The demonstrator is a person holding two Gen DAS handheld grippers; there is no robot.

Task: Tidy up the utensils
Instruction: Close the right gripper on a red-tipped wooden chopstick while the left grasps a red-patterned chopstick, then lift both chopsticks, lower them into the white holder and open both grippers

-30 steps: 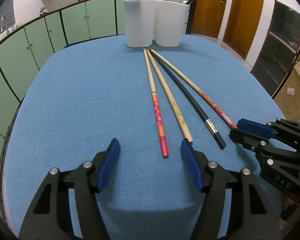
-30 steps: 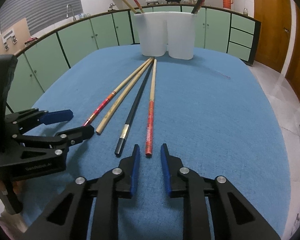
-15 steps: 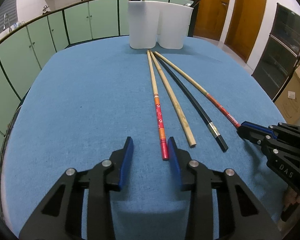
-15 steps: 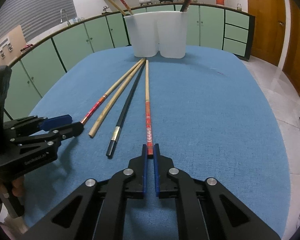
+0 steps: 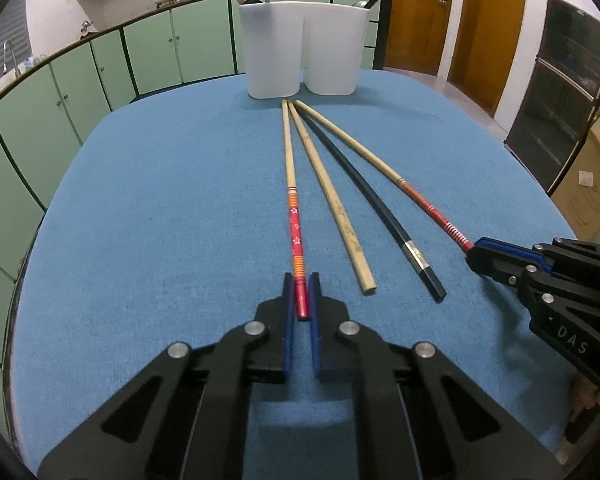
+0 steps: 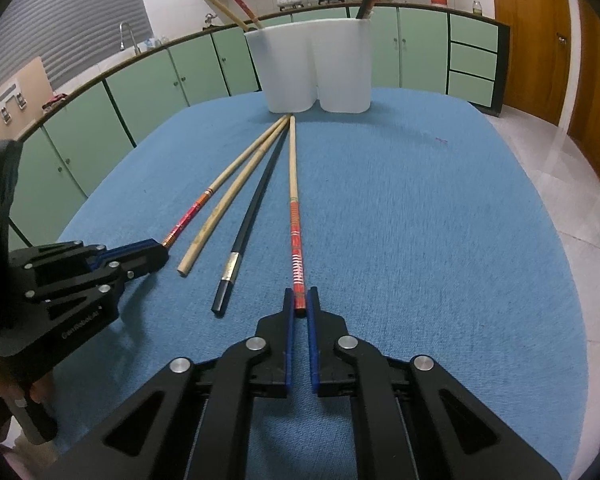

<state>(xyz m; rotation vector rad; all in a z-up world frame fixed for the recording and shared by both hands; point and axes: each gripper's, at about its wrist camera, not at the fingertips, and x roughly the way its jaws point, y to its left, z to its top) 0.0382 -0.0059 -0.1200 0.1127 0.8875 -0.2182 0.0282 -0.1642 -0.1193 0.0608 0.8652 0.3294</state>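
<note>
Four chopsticks fan out on the blue table (image 5: 160, 220) from a white two-cup holder (image 5: 300, 60) at the far edge. My left gripper (image 5: 301, 280) is shut on the near end of the red flowered chopstick (image 5: 294, 216). Beside it lie a plain wooden chopstick (image 5: 332, 204) and a black chopstick (image 5: 380, 208). My right gripper (image 6: 299, 294) is shut on the near end of the red striped chopstick (image 6: 294, 208). Both chopsticks still rest along the table. Each gripper shows in the other's view: the right gripper (image 5: 474, 250) and the left gripper (image 6: 162, 250).
Other chopsticks stand in the holder (image 6: 312, 68). Green cabinets (image 5: 152, 48) ring the far and left sides of the table. Wooden doors (image 5: 484, 20) and a cardboard box (image 5: 592, 184) are off to the right. A hand (image 6: 40, 392) grips the left tool's handle.
The left jaws went from wide open to shut on the flowered chopstick's end. The right jaws closed the last bit onto the striped chopstick's end.
</note>
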